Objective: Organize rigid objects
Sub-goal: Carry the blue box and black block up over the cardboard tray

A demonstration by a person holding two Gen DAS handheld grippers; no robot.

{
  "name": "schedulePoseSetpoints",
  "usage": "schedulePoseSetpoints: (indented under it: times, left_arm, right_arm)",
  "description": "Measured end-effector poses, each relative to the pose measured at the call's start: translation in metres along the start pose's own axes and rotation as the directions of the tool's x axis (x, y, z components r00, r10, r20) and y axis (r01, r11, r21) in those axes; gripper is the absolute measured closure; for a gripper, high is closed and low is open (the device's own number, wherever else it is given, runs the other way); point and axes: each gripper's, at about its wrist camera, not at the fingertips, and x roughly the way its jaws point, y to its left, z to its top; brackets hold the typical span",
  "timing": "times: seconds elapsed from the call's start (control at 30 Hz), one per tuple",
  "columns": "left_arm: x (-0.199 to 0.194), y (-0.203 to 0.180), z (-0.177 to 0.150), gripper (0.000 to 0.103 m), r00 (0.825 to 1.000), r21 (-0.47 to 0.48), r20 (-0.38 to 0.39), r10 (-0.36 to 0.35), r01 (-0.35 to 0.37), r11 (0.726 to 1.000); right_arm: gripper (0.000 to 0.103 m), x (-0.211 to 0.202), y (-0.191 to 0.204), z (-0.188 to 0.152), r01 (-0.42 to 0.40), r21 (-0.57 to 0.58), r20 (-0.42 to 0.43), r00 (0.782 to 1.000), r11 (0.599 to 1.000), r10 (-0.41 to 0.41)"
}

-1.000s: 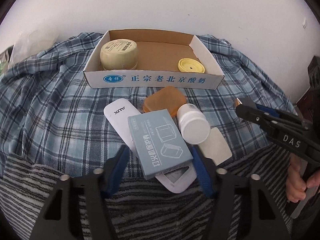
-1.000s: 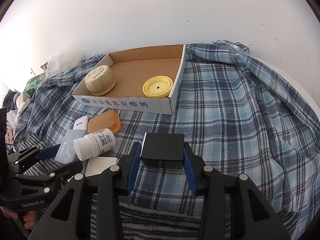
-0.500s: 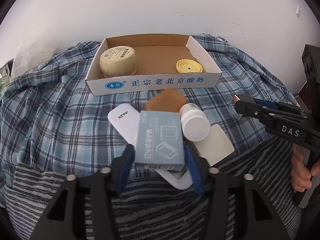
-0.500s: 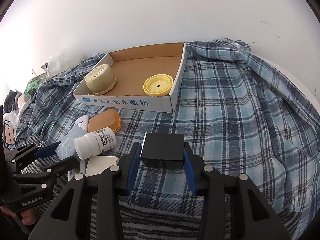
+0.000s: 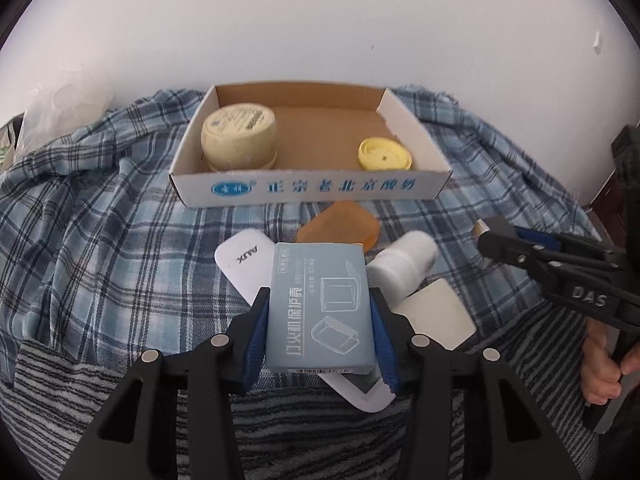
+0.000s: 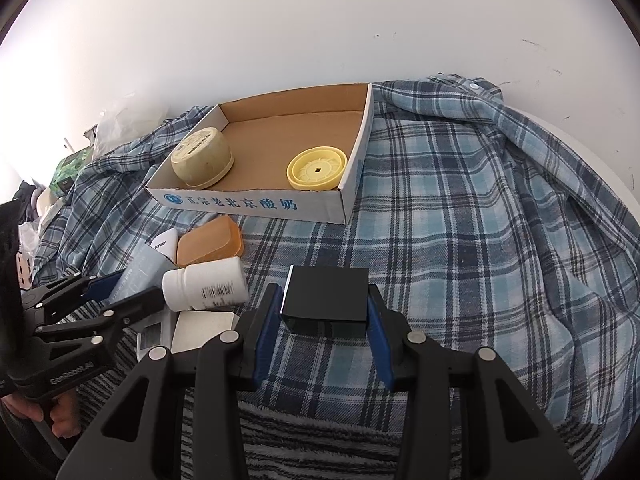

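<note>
A plaid cloth (image 6: 460, 208) covered the surface ahead of both grippers. Beyond them sat the cardboard tray (image 5: 312, 192), holding a cream tub (image 5: 239, 136) and a yellow lid (image 5: 385, 154). The left gripper (image 5: 320, 316) was closing on a grey box (image 5: 320, 304), its blue pads against both sides. Under the box lay a white remote (image 5: 244, 264); beside it, toward the right gripper, lay a white bottle (image 5: 404, 268). The right gripper (image 6: 325, 312) stayed clenched on a black block (image 6: 325, 294).
</note>
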Motion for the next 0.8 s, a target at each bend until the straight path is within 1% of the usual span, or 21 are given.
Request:
schedulePoseSetpoints:
  times: [0.2,0.27,0.4,0.57,0.67,0.73,0.8]
  left_arm:
    - [-0.021,-0.005,0.000,0.054,0.997,0.016,0.080,0.001,-0.002,1.000]
    - [-0.027,-0.006,0.001,0.054,0.995,0.026,0.097,0.000,-0.002,1.000]
    - [-0.041,-0.004,0.001,0.054,0.991,0.013,0.133,0.005,-0.007,1.000]
    - [-0.057,0.000,0.009,0.054,0.986,-0.002,0.165,0.008,-0.008,1.000]
    - [-0.070,0.004,0.019,0.054,0.983,-0.013,0.180,0.022,-0.020,1.000]
    - [-0.079,0.008,0.028,0.054,0.982,-0.027,0.187,0.013,-0.008,1.000]
    - [-0.089,0.010,0.040,0.054,0.978,-0.024,0.206,0.025,-0.020,1.000]
  right_arm:
    - [0.063,-0.004,-0.001,-0.001,-0.005,0.001,0.022,1.000,1.000,0.005]
    - [0.063,-0.005,-0.001,-0.001,-0.021,-0.002,0.031,0.999,1.000,0.021]
    - [0.063,-0.009,0.002,0.000,-0.014,-0.014,0.055,0.998,1.000,0.015]
    - [0.063,-0.022,0.007,0.002,0.037,-0.031,0.120,0.992,0.999,-0.034]
    - [0.063,-0.034,0.015,0.005,0.078,-0.065,0.144,0.987,0.995,-0.068]
    - [0.063,-0.044,0.019,0.009,0.081,-0.079,0.161,0.985,0.994,-0.068]
    - [0.063,-0.053,0.024,0.014,0.079,-0.087,0.174,0.983,0.993,-0.063]
